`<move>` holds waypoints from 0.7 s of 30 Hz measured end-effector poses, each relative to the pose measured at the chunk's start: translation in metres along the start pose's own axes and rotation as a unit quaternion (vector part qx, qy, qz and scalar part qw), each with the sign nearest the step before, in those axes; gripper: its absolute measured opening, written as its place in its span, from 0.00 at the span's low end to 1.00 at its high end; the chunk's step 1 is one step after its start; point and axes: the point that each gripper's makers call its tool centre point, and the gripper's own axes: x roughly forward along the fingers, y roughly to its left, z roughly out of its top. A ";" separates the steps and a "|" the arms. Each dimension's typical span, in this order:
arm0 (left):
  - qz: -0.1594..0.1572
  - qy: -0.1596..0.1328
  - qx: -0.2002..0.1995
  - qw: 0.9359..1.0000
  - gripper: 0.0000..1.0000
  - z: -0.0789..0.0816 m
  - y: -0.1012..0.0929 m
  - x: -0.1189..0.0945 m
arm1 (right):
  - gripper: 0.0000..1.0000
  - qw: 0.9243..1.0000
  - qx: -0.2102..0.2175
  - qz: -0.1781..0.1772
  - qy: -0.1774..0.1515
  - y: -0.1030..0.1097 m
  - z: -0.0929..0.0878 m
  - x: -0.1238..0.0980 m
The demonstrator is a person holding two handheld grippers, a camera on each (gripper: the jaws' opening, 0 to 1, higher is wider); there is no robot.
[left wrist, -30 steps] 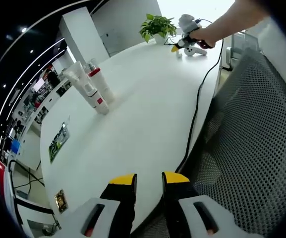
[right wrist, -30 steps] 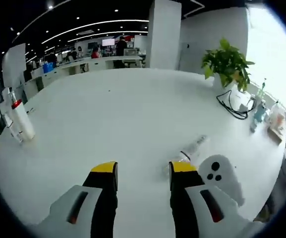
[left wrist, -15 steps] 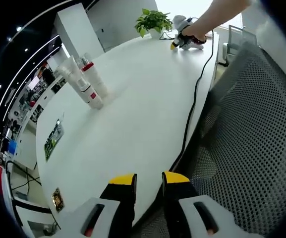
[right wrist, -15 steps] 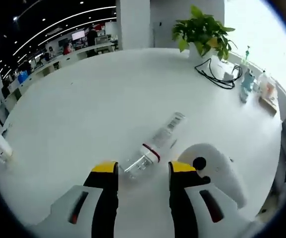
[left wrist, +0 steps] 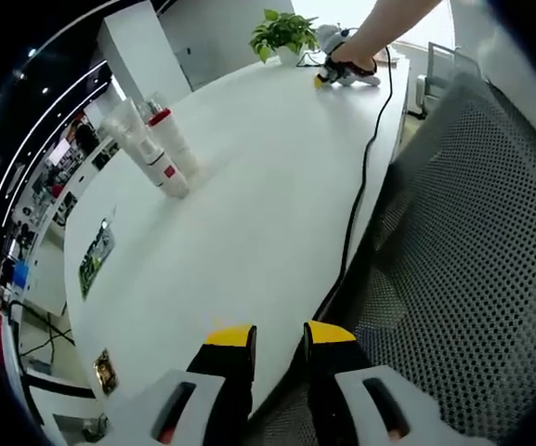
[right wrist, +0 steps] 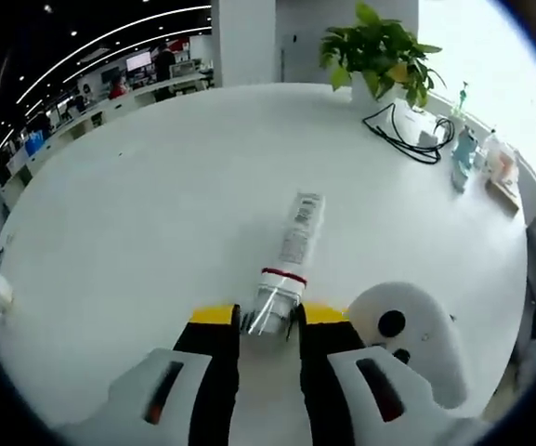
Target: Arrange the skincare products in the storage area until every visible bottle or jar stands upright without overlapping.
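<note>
Bottle (right wrist: 283, 263) lies flat on the white table (right wrist: 156, 204), its clear cap end squeezed between the yellow tips of the right gripper (right wrist: 267, 316). Its other end points away toward a plant (right wrist: 379, 51). A white controller (right wrist: 405, 334) sits just right of that gripper. The left gripper (left wrist: 278, 336) hangs at the table edge near a mesh chair (left wrist: 472, 279), its tips close together with nothing between them. Well apart from it, three bottles (left wrist: 156, 149) stand upright together. A black cable (left wrist: 365, 177) runs along the table.
</note>
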 end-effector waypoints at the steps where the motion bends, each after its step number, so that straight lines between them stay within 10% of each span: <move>1: 0.000 0.000 0.001 1.000 0.21 0.000 0.000 0.000 | 0.21 1.000 -0.004 0.000 -0.002 0.001 0.000 -0.001; 11: 0.002 -0.010 0.004 1.000 0.21 0.004 0.000 -0.001 | 0.17 0.995 0.033 0.091 -0.007 0.027 0.001 -0.014; 21: 0.023 -0.052 -0.029 0.998 0.21 0.016 0.012 -0.010 | 0.17 0.959 0.068 0.271 -0.048 0.118 -0.004 -0.085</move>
